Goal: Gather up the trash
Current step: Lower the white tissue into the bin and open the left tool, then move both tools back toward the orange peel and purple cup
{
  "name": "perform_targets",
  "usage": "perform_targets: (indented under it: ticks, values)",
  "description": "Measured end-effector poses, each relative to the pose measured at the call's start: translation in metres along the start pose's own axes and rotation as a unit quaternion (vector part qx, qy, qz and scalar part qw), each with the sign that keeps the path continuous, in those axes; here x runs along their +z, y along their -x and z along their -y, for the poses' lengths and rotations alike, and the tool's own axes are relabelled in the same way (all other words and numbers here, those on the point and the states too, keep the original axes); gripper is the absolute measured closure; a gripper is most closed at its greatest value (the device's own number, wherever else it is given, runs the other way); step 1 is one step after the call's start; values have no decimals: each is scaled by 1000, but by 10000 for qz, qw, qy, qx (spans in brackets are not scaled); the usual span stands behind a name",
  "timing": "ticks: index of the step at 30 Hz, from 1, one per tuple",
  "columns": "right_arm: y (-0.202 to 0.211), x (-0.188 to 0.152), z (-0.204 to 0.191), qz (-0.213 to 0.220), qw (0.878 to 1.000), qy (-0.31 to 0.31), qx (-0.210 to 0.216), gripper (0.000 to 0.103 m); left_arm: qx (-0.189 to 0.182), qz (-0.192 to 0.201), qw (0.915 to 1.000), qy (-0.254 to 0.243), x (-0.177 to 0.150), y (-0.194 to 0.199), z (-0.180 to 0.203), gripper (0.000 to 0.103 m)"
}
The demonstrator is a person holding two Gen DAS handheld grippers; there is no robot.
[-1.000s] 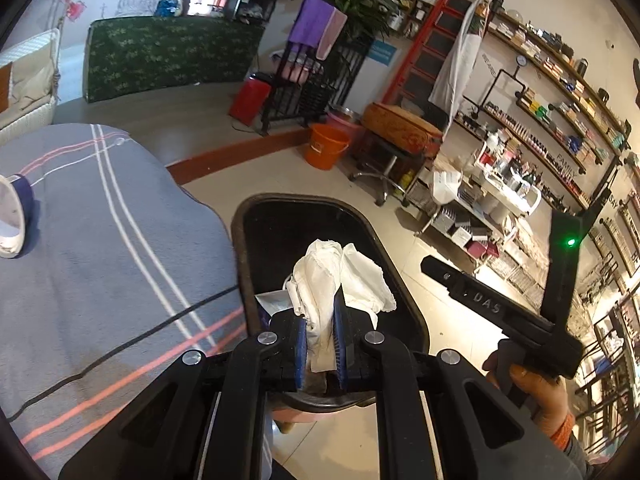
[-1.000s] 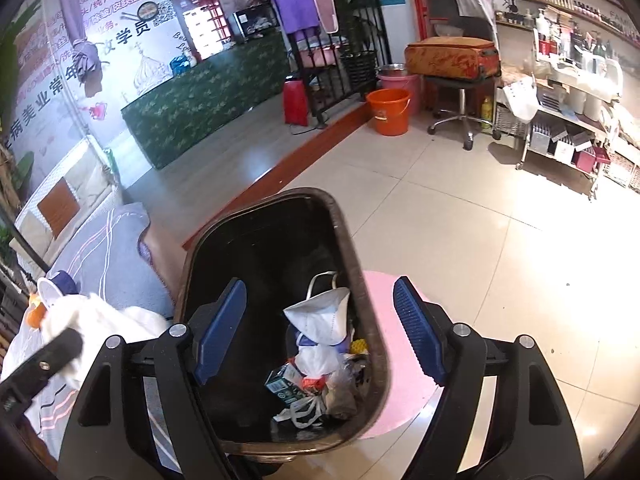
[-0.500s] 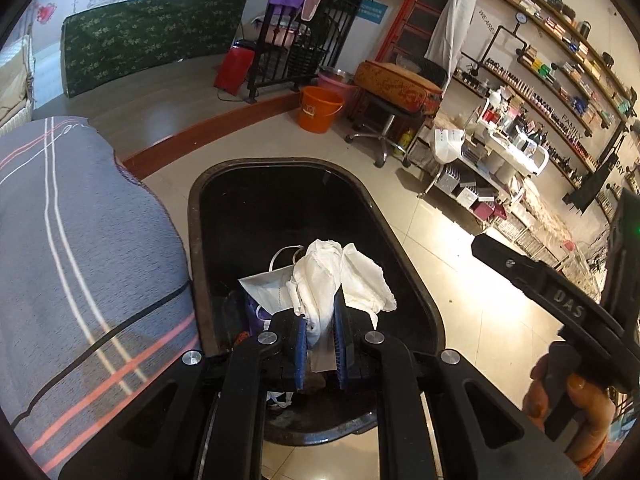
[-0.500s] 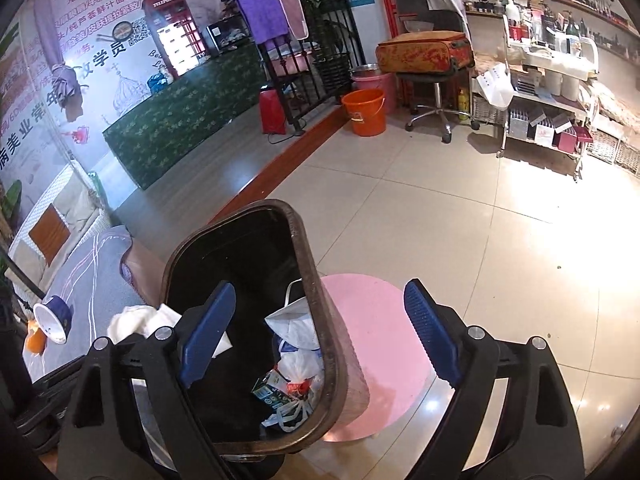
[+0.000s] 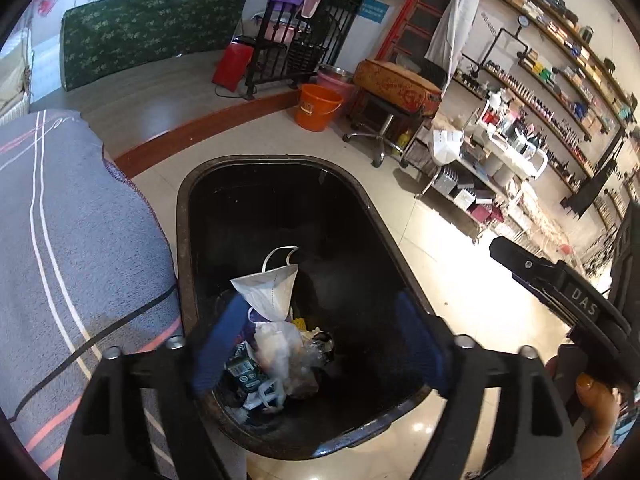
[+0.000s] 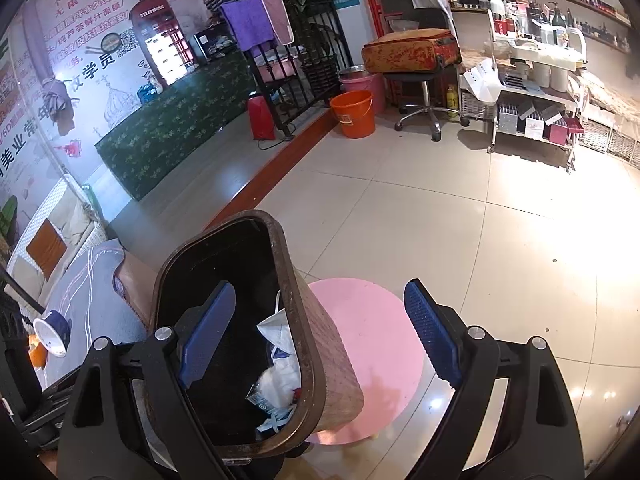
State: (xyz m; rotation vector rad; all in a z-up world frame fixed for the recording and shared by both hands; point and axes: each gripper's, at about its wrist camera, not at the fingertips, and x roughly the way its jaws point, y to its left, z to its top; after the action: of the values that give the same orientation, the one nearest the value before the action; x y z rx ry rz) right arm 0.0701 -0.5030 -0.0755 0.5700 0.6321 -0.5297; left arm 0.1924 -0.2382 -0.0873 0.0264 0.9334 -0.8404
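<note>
A dark brown trash bin (image 5: 182,240) stands on the floor beside the bed; it also shows in the right wrist view (image 6: 308,320). Inside lie a white face mask (image 5: 268,288), crumpled white tissue and plastic (image 5: 276,344) and a small green carton (image 5: 242,372). My left gripper (image 5: 320,340) is open and empty, directly above the bin's near end. My right gripper (image 6: 316,332) is open and empty, straddling the bin's right rim; its body shows in the left wrist view (image 5: 560,288).
A grey striped bed cover (image 5: 60,260) lies left of the bin. A pink round mat (image 6: 372,344) lies under the bin's right side. A blue-and-white cup (image 6: 52,334) sits on the bed. An orange bucket (image 5: 318,106), a stool and shelves stand farther off.
My left gripper has opened and let go of the white tissue, which has dropped into the bin. The right gripper has drifted right, staying open.
</note>
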Motion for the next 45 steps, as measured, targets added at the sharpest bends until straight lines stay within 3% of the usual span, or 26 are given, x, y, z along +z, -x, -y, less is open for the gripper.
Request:
perform_targets:
  ticks: [16,23,32,37,45]
  values:
    - [-2,-4,-23,-100,9997,186,141,17,-106,463,9985,268,-4,42,-6,10]
    - [-4,-12,-49,-234,9974,496,463,17,33,654,9972,363,-11,67,-20,8]
    - [-10,-35,-119,-571,9827,1301,1192,17,777,924,9909,592,-26,100,-59,8]
    - [-12,-51,-165,-722,9703,1675,1591,17,1564,1079,9792,711,-40,127,-90,8]
    - [-9,-81,-256,-918,9397,2423,2234,17,2282,1158,9604,1100,-52,162,-143,8]
